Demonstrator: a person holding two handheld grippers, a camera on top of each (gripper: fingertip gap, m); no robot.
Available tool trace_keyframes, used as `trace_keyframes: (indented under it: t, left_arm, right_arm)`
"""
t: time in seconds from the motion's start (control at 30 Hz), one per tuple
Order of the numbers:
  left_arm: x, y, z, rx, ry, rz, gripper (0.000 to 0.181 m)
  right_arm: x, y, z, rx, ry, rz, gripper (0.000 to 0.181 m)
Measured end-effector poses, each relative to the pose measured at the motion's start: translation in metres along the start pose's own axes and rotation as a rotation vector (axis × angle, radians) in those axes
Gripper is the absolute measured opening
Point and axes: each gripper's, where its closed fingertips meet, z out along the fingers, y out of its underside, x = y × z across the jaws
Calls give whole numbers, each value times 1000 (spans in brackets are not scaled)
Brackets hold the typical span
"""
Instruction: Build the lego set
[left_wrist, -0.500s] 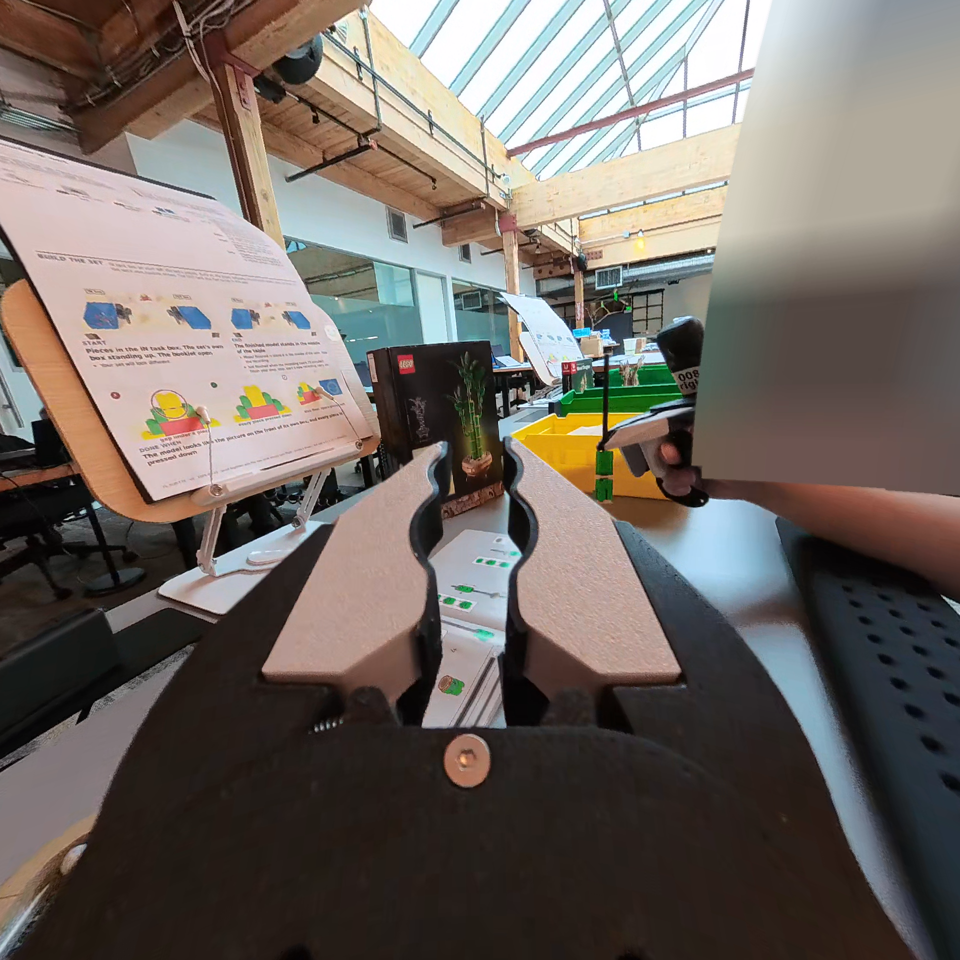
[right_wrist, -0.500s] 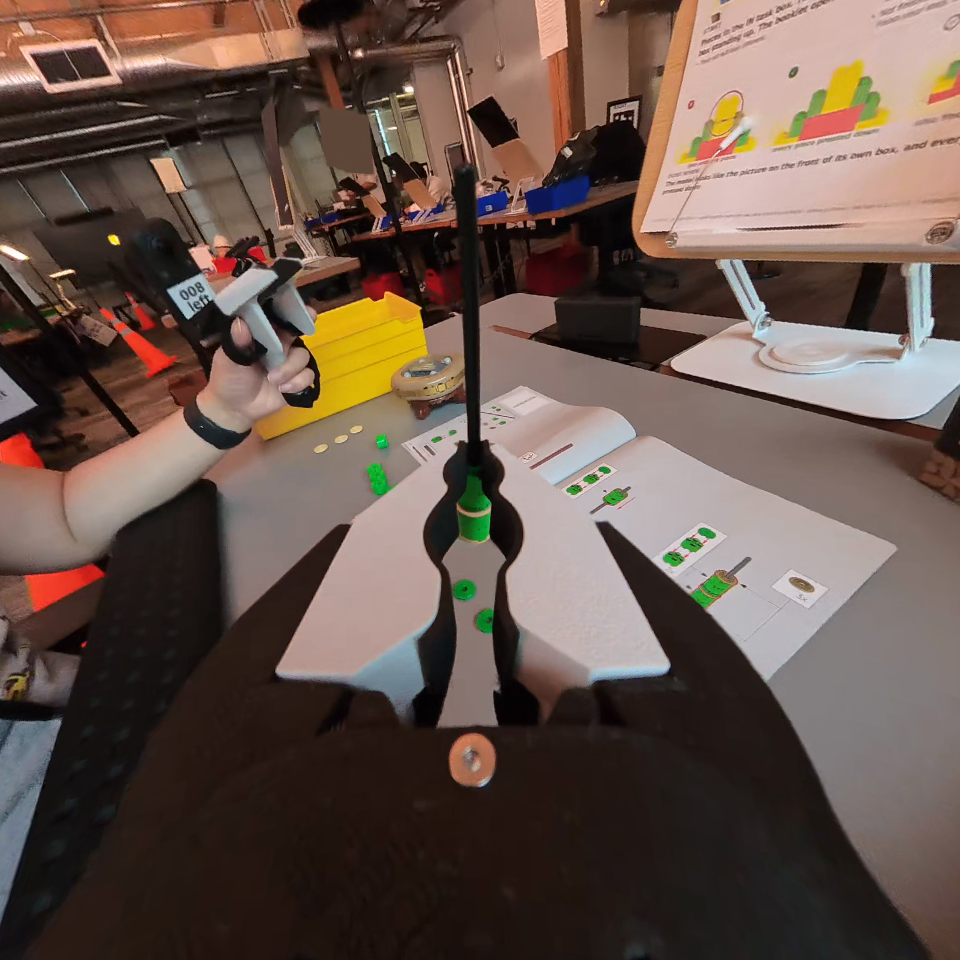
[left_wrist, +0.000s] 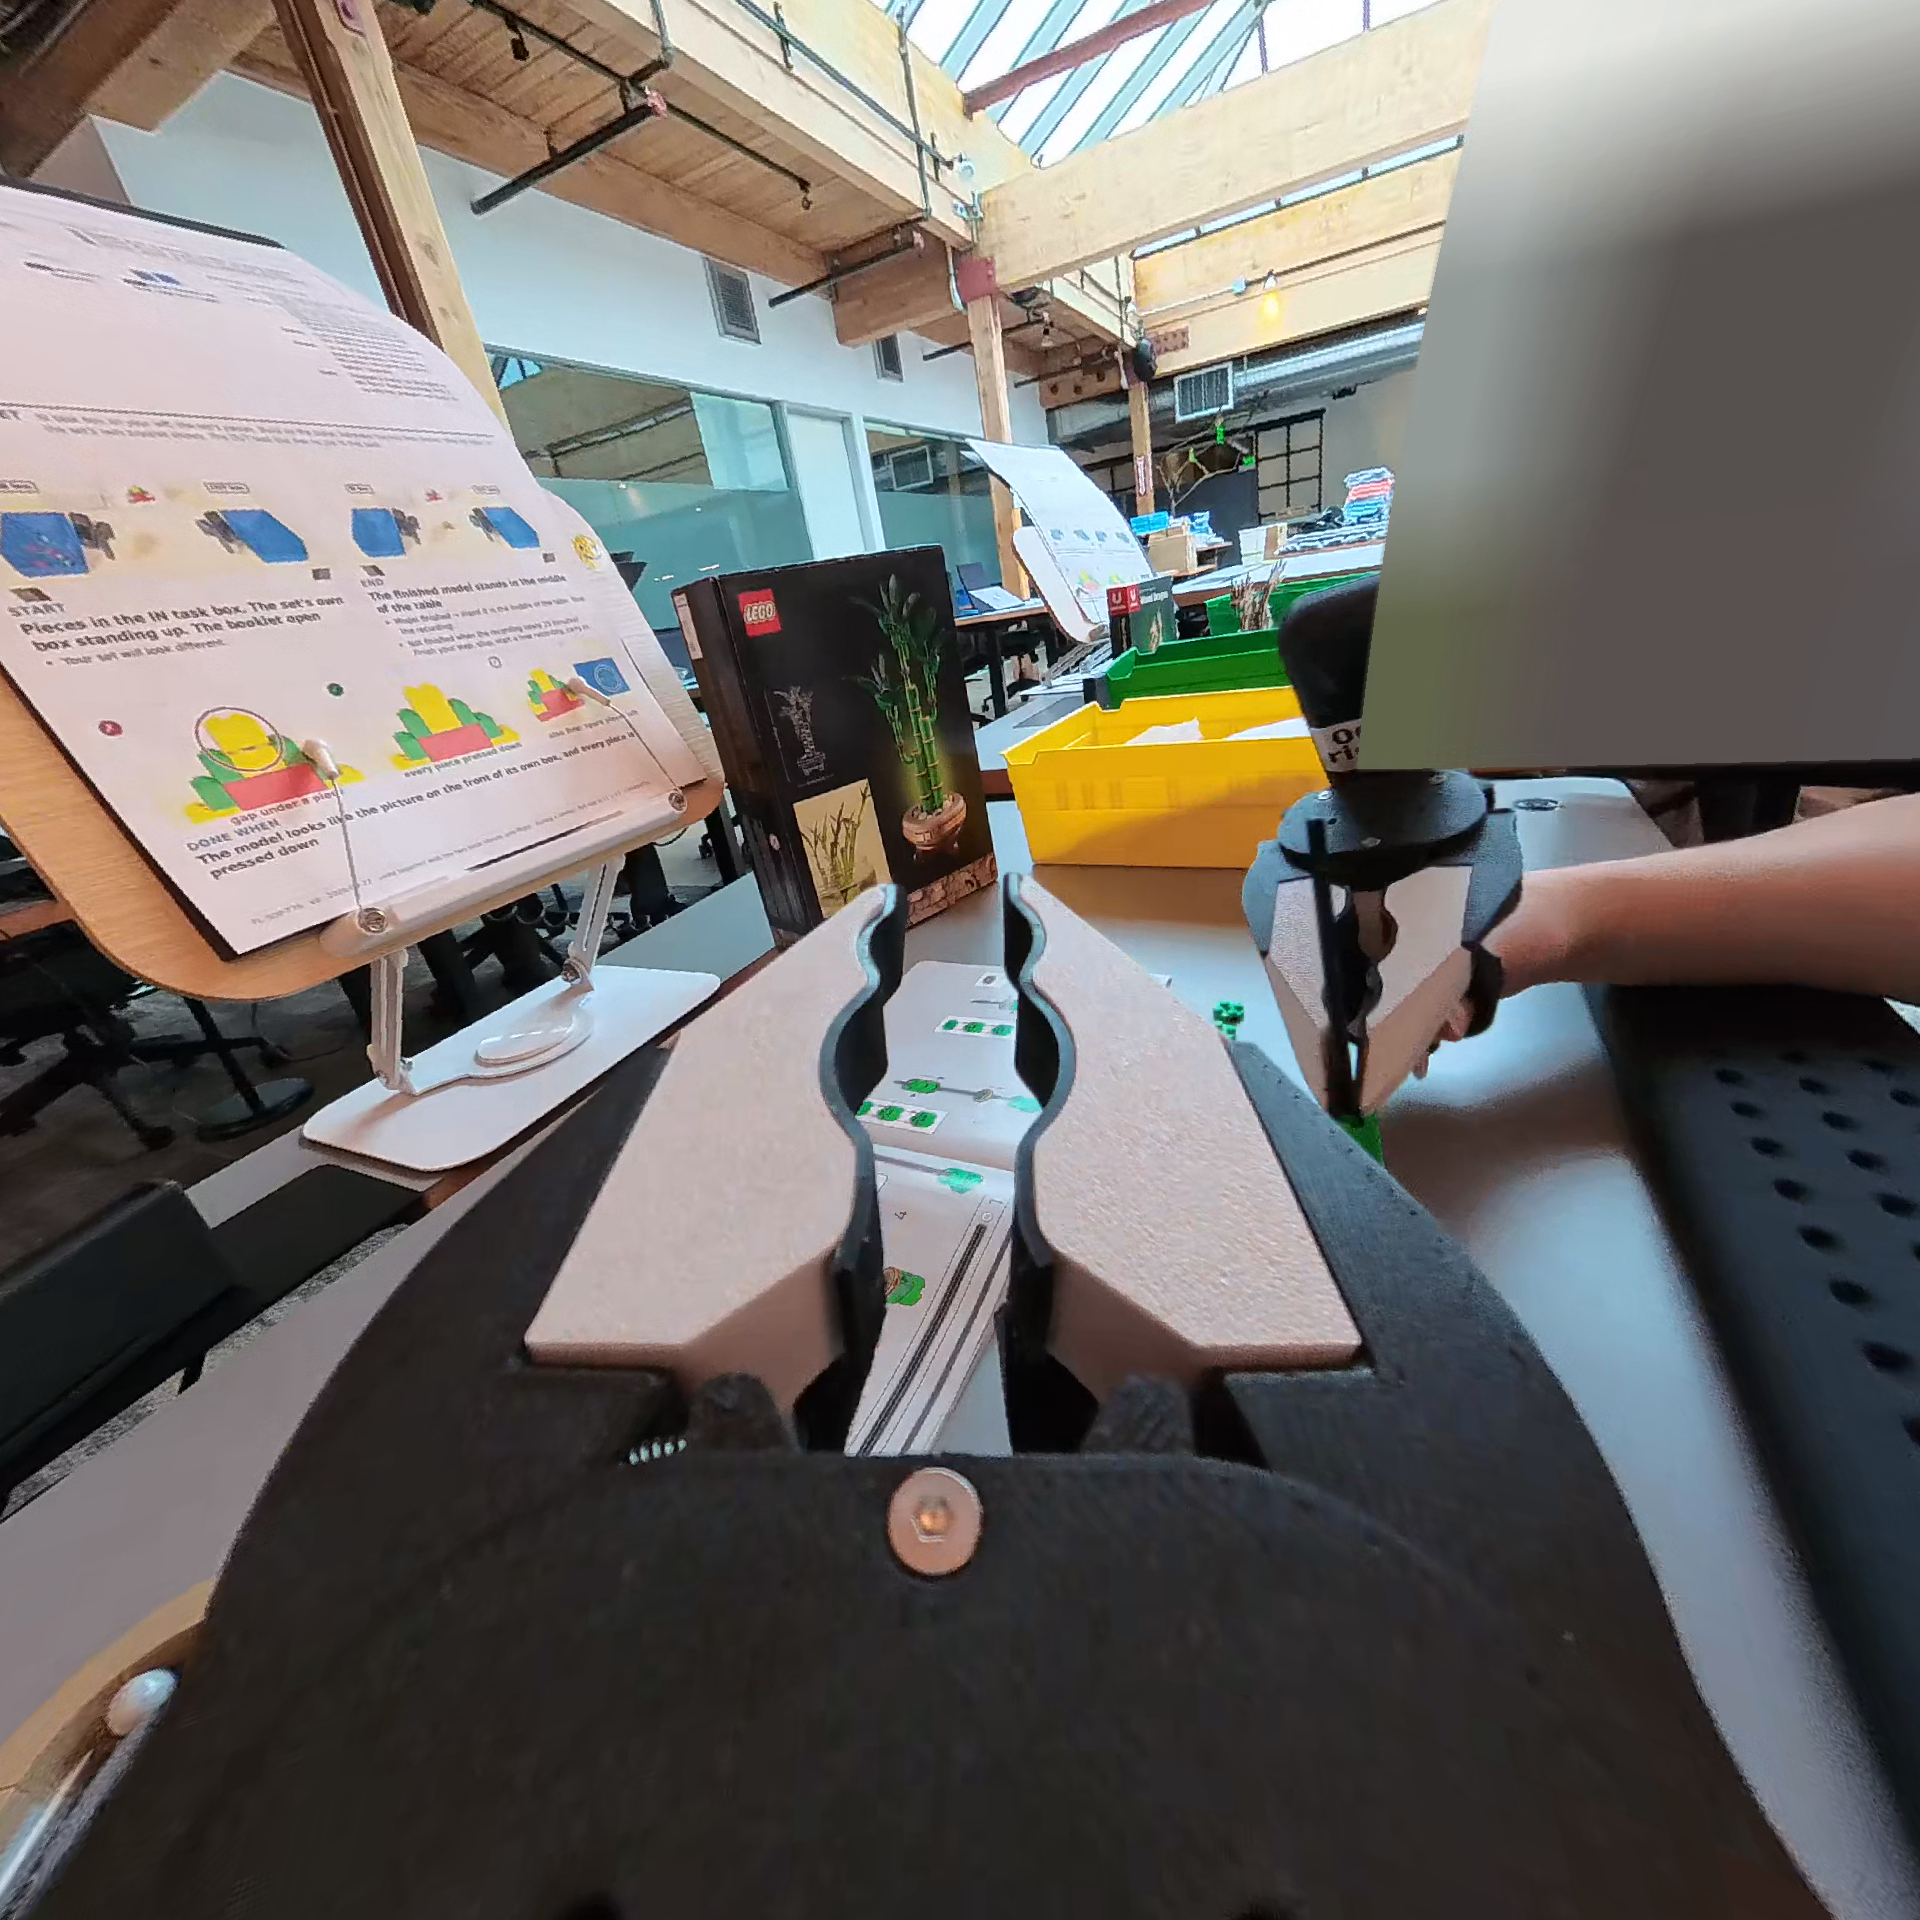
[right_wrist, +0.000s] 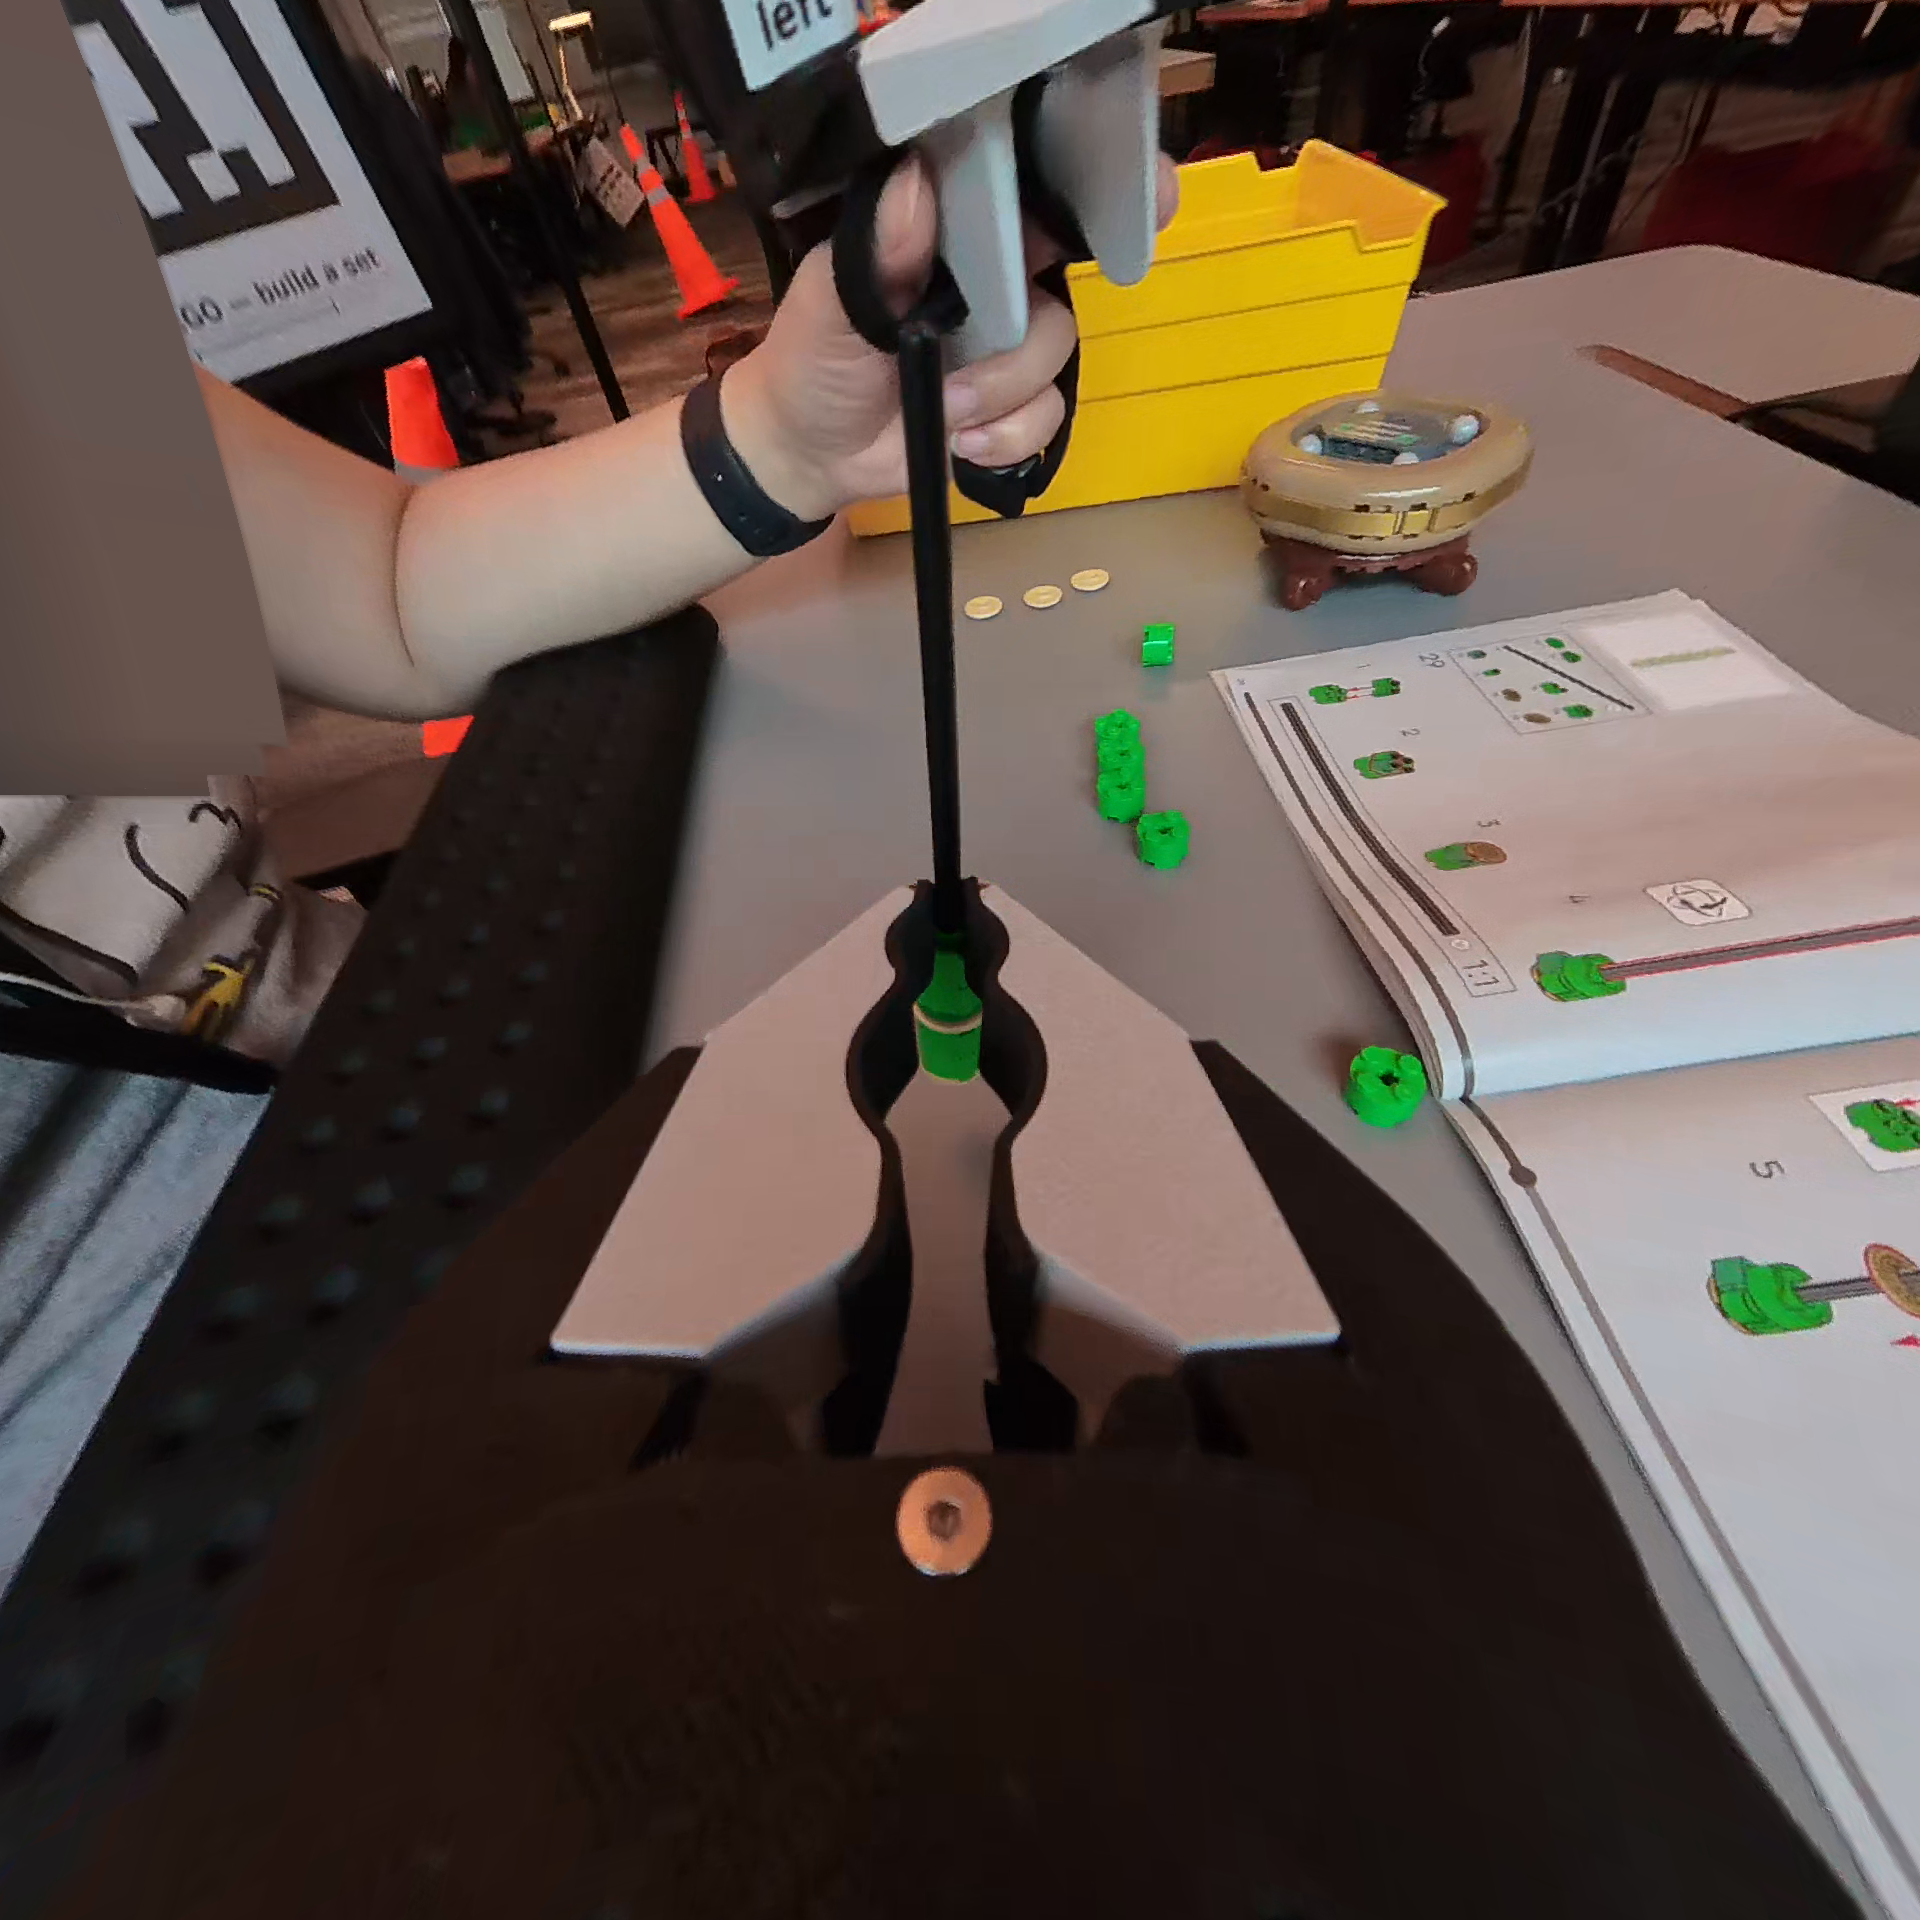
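From my left wrist camera: a yellow bin (left_wrist: 1132, 795) sits at the far side of the grey table (left_wrist: 1558, 1226), with something white inside that I cannot identify. Green bins (left_wrist: 1195, 665) stand behind it. A black set box (left_wrist: 842, 738) stands upright just beyond my left gripper (left_wrist: 940, 971), whose fingers are parted with nothing between them, raised over the open instruction booklet (left_wrist: 940, 1101). An instruction sheet on a wooden stand (left_wrist: 312, 665) is to the left. On the right, my right gripper (left_wrist: 1361, 1039) points down at the table, my forearm reaching in from the right edge.

From my right wrist camera: my right gripper (right_wrist: 948, 904) is clamped on a black rod (right_wrist: 930, 644) that carries a green round piece (right_wrist: 949, 1023) between the fingers. The rod stands nearly upright. Beyond it, my left hand (right_wrist: 883, 405), with a dark wristband, holds the left gripper's handle raised above the table. The yellow bin (right_wrist: 1247, 312) is behind that hand; its inside is hidden. A gold round pot base (right_wrist: 1387, 478) stands beside the bin. Loose green round pieces (right_wrist: 1122, 769) and three gold discs (right_wrist: 1039, 597) lie on the table near the booklet (right_wrist: 1610, 883).
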Motion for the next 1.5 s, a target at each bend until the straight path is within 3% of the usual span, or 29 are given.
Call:
trace_keyframes:
  t: [1.3, 1.5]
  left_arm:
    - [3, 7, 3, -30, 30, -5, 16]
    - [-21, -19, -15, 88, -93, -4, 16]
  right_arm:
    - [-6, 23, 7, -81, -61, -30, 5]
    - [-5, 23, 7, -82, -55, -17, 4]
